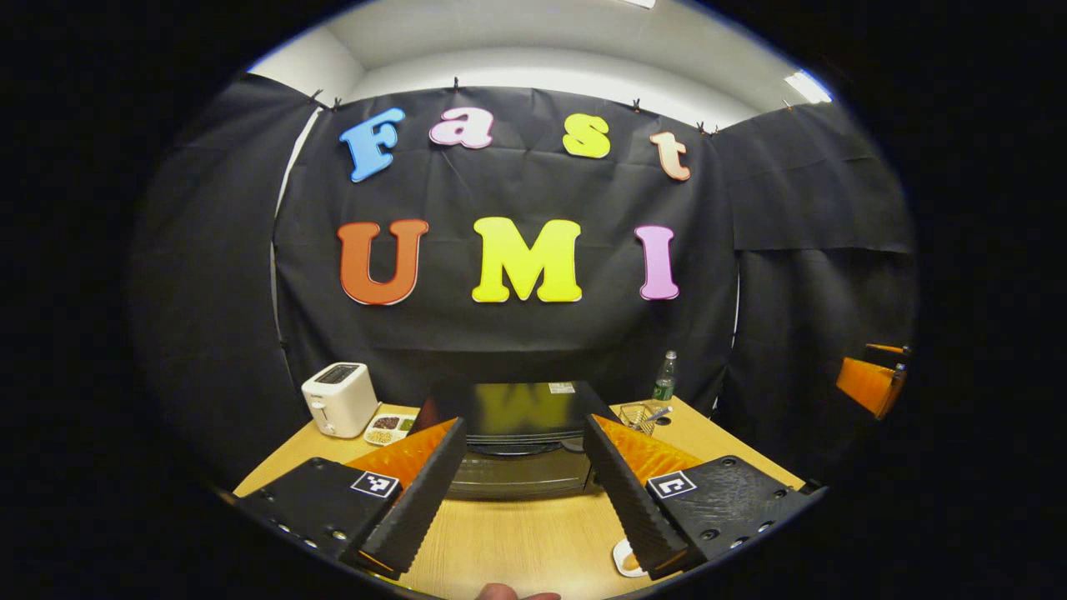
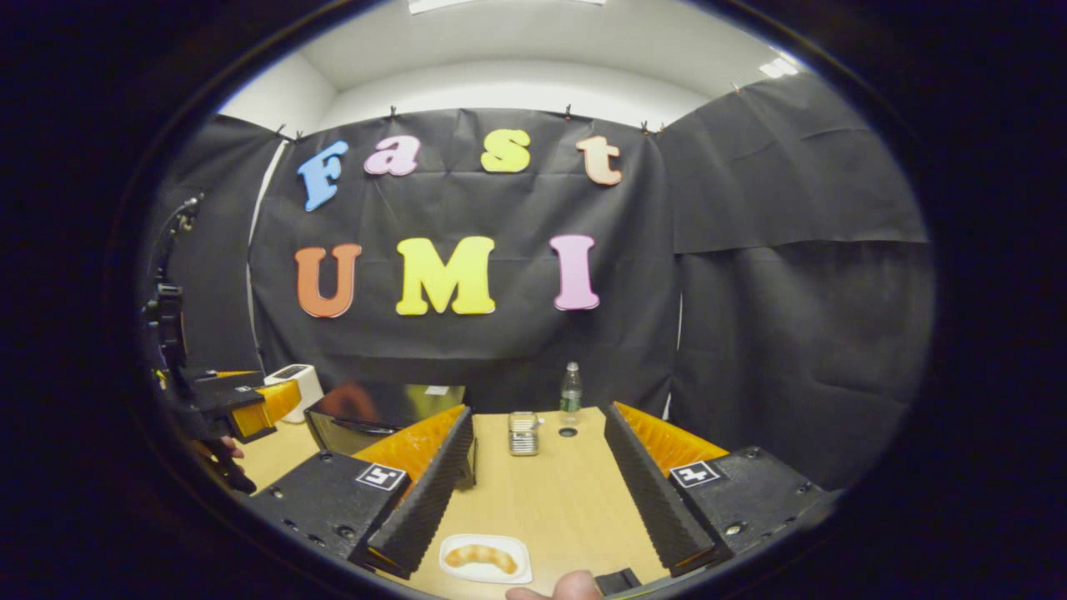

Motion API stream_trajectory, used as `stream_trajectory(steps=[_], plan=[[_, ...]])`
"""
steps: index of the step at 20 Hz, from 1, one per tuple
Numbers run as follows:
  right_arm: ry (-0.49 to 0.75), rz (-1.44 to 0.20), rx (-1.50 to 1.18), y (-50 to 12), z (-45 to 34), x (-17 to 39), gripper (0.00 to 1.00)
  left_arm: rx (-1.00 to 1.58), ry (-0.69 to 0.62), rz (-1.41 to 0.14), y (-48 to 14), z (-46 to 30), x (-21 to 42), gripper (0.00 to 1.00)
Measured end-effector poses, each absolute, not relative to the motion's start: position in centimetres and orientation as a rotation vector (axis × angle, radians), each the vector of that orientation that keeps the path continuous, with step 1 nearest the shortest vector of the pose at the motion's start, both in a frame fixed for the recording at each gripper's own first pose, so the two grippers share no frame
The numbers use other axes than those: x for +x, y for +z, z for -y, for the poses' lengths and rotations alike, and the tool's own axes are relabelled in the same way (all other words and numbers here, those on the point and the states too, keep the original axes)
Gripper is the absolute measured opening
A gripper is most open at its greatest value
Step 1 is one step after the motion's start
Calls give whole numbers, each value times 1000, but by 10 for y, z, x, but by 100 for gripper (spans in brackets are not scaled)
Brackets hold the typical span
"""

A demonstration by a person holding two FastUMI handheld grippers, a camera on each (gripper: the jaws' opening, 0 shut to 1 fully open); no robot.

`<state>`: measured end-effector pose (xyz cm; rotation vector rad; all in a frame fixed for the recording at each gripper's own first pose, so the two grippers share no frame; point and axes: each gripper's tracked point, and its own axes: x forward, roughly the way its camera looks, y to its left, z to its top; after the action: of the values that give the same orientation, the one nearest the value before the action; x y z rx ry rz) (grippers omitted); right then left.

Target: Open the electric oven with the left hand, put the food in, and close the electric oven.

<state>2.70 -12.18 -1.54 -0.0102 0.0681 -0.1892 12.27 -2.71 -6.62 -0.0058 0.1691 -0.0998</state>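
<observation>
The black electric oven (image 1: 517, 454) stands in the middle of the wooden table (image 1: 533, 533) with its door closed. My left gripper (image 1: 523, 421) is open, held in front of the oven and apart from it. A small white plate (image 1: 623, 557) peeks out behind its right finger. In the right gripper view that white plate (image 2: 517, 573) carries a golden piece of bread (image 2: 479, 556) at the table's near edge. My right gripper (image 2: 538, 412) is open above the plate, nothing between its fingers. The oven (image 2: 367, 412) sits to its left, with the left gripper (image 2: 242, 404) beyond.
A white toaster (image 1: 338, 398) and a snack tray (image 1: 389, 428) stand left of the oven. A wire holder (image 1: 638, 415) and a green bottle (image 1: 664, 379) stand to its right. The right gripper (image 1: 871, 383) shows at the far right. A thumb (image 2: 558, 587) is at the bottom edge.
</observation>
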Motion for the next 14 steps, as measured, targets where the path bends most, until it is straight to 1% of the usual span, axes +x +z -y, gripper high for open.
stream_trajectory(steps=[1,2,3,6,7,8,14], plan=[[-203,-80,-12,-17,130,29,96,-13,-98,-186,-73,26,136,93],[-219,-87,-16,-19,138,30,100,-20,-92,-201,-80,26,151,93],[-234,-94,-18,-20,147,31,96,-20,-86,-214,-85,25,165,93],[-272,-123,-24,-28,167,36,96,-17,-77,-282,-116,23,208,93],[-283,-133,-26,-30,173,39,100,-20,-73,-312,-129,22,220,93],[-292,-145,-28,-33,177,40,97,-23,-71,-337,-139,20,229,93],[-317,-191,-22,-43,188,56,97,-33,-56,-445,-184,14,262,93]])
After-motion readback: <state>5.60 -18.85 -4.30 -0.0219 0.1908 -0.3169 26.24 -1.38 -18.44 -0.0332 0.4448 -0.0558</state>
